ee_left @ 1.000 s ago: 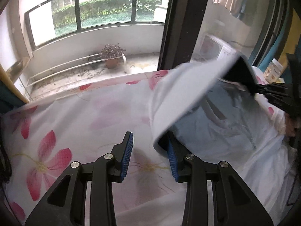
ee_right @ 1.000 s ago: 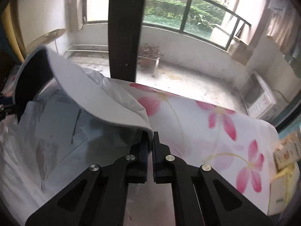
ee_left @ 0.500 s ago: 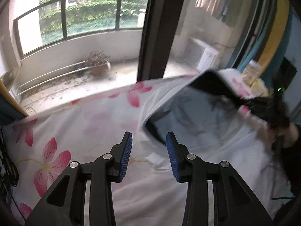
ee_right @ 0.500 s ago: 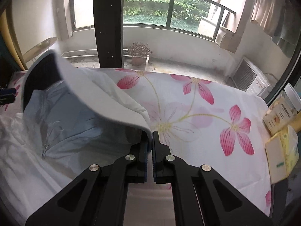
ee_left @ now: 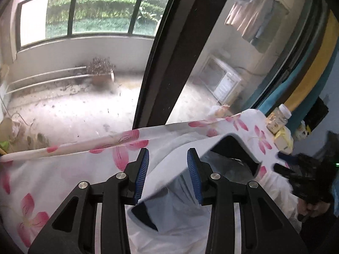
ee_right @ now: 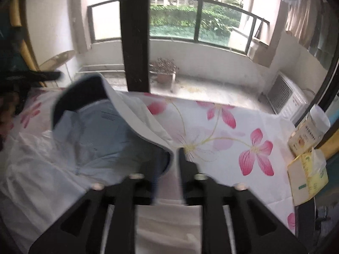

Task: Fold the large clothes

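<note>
A large white garment (ee_right: 42, 169) with a pale blue lining (ee_right: 95, 131) lies on the flowered sheet (ee_right: 211, 127). Its dark-backed hem (ee_right: 131, 110) arches above the sheet. My right gripper (ee_right: 172, 158) is blurred and its jaws are opening. The hem's corner sits between them, no longer pinched. In the left wrist view the hem (ee_left: 190, 148) runs across the gap of my left gripper (ee_left: 167, 154), whose blue pads (ee_left: 142, 169) stand apart without pressing it. The other gripper (ee_left: 296, 173) shows as a black blur at the hem's far end.
A tissue box (ee_right: 307, 173) and a jar (ee_right: 311, 127) stand at the sheet's right edge. A dark window post (ee_right: 135, 42) rises behind the bed. Beyond the glass are a balcony with a potted plant (ee_right: 163, 69) and a white appliance (ee_right: 286, 99).
My right jaws, shut on the hem corner before, have come apart. Both grippers rose. The left one swung right, so the hem now lies between its open fingers.
</note>
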Available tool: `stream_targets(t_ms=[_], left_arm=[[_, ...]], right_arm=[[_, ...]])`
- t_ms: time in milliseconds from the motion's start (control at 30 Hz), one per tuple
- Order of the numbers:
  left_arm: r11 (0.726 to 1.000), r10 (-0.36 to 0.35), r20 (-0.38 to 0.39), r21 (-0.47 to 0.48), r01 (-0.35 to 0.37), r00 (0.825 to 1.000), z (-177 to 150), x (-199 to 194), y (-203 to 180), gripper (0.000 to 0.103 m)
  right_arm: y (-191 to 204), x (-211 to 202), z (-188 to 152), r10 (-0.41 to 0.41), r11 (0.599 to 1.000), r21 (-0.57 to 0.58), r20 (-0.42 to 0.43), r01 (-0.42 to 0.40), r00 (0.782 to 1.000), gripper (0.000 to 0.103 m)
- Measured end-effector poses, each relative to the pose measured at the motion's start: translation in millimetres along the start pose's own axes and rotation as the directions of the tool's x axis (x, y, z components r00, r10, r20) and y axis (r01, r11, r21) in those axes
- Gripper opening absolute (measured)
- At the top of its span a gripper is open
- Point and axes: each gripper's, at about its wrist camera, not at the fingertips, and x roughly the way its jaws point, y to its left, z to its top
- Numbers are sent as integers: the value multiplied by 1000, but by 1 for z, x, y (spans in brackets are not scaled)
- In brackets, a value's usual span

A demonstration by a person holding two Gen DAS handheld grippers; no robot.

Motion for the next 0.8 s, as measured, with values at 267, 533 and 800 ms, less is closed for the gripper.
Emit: stream_targets(t_ms=[267,533,800], left_arm=[[1000,-11,-76,28,13,997,-26,18,4,39],[995,34,-143,99,-20,989,-59,17,22,39],[989,49,-200,148,-20,979,-70,14,35,65]], right_arm=[[-2,21,45,29,999,27,33,-30,999,47],[4,87,26,140,987,102,-183,-123,973,57],[4,95,-1,125,992,28,-209,-122,970,76]])
